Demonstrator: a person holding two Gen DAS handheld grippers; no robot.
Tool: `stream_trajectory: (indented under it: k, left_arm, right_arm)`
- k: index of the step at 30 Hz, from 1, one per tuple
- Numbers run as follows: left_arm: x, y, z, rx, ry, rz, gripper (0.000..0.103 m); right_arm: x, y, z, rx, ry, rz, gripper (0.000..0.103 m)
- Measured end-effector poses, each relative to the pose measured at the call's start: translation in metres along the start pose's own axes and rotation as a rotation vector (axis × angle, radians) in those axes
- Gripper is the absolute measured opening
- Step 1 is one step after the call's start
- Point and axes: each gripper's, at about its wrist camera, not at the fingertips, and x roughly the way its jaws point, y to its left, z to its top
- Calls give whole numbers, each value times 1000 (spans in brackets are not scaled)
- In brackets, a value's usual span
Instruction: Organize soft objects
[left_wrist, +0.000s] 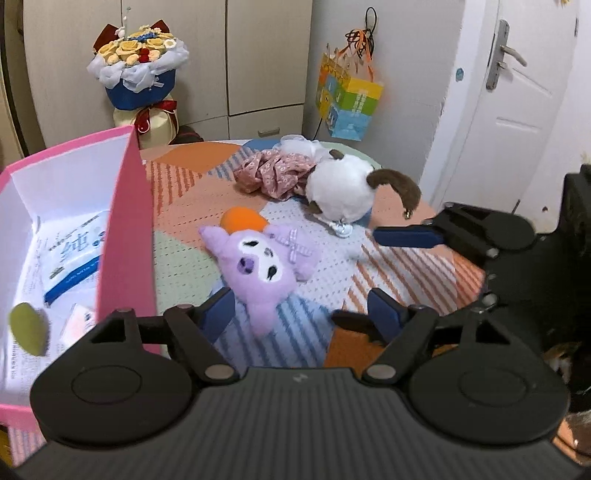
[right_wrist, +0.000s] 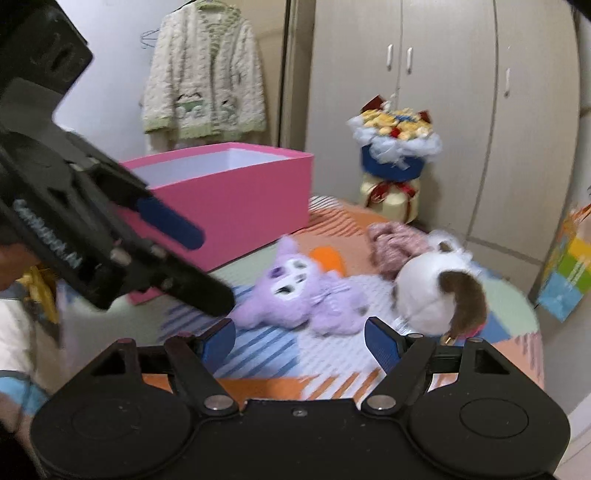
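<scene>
**Hovering over the plush toys with both tongs apart**

Left wrist view: the left tongs (left_wrist: 301, 312) stand apart and empty above the purple plush (left_wrist: 264, 267), which lies on the patterned bedspread (left_wrist: 399, 269) just beside the pink box (left_wrist: 127, 236). A pack (left_wrist: 75, 264) inside the box bears Chinese print, too blurred to read.

Right wrist view: the right tongs (right_wrist: 300, 341) are spread, holding nothing, near the purple plush (right_wrist: 295, 295) and the white-and-brown plush (right_wrist: 432, 291).
</scene>
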Motion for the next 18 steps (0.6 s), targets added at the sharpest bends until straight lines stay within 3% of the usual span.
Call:
stream_trajectory:
  k: [4,9,15,18]
  left_arm:
    - [17,-1,4,-22,-26,37,74]
    - [36,3,10,-45,-73,146,74]
    - [51,22,11,-154,-58,125,73]
    - [57,26,7,-191,-47,104,63]
  right_arm:
    - [22,-5,3,-18,29,26,81]
    - [42,-13,9,3,64,67,82]
    - [64,-24,13,82,127,97,86]
    - [76,-29,11,124,172,129,88]
